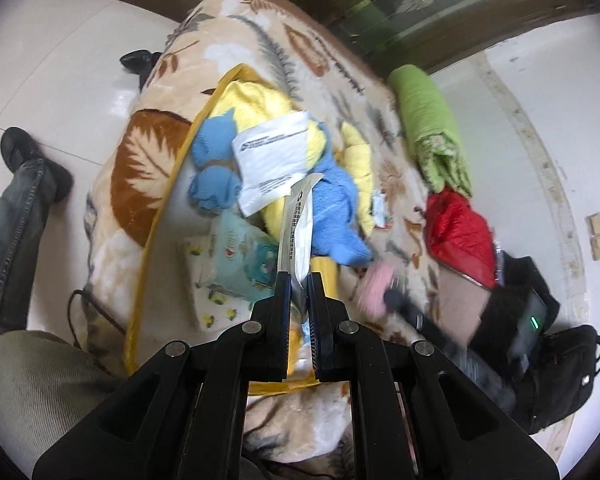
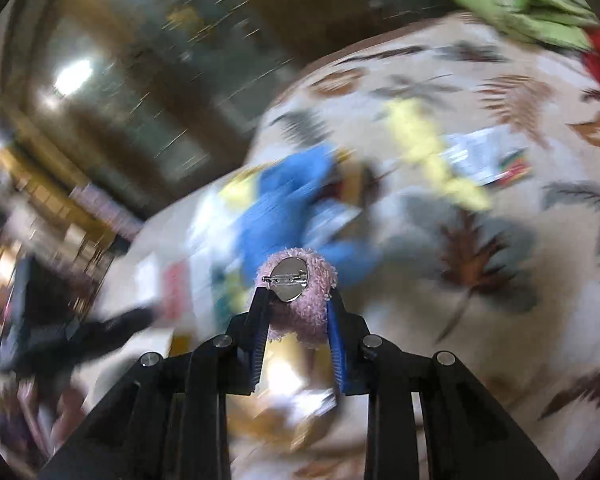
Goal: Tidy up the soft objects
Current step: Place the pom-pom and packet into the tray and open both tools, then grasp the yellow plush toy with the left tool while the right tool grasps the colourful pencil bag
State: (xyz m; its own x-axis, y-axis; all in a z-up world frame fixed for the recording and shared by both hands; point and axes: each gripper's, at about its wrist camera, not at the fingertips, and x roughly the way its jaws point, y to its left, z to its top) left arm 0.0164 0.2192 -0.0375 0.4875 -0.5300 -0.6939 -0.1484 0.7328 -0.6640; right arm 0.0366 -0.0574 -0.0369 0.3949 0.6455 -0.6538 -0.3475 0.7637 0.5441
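Observation:
In the left wrist view my left gripper (image 1: 299,280) is shut on a white printed tag strip (image 1: 298,216) that runs up toward a blue plush toy (image 1: 336,216). The toy lies with a yellow plush (image 1: 260,108) and a white paper sheet (image 1: 274,156) in a yellow-rimmed soft bin (image 1: 168,200). A small patterned pillow (image 1: 228,260) sits in the bin too. My right gripper (image 2: 296,294) is shut on a pink fluffy brooch (image 2: 304,316) with a round metal pin back. The same right gripper (image 1: 396,300) shows blurred, just right of the bin.
Everything rests on a beige leaf-print blanket (image 1: 260,32). A folded green cloth (image 1: 432,124) and a red cloth (image 1: 456,232) lie at its right edge. A black bag (image 1: 560,368) stands on the white floor. A person's jeans leg and shoe (image 1: 24,168) are at left.

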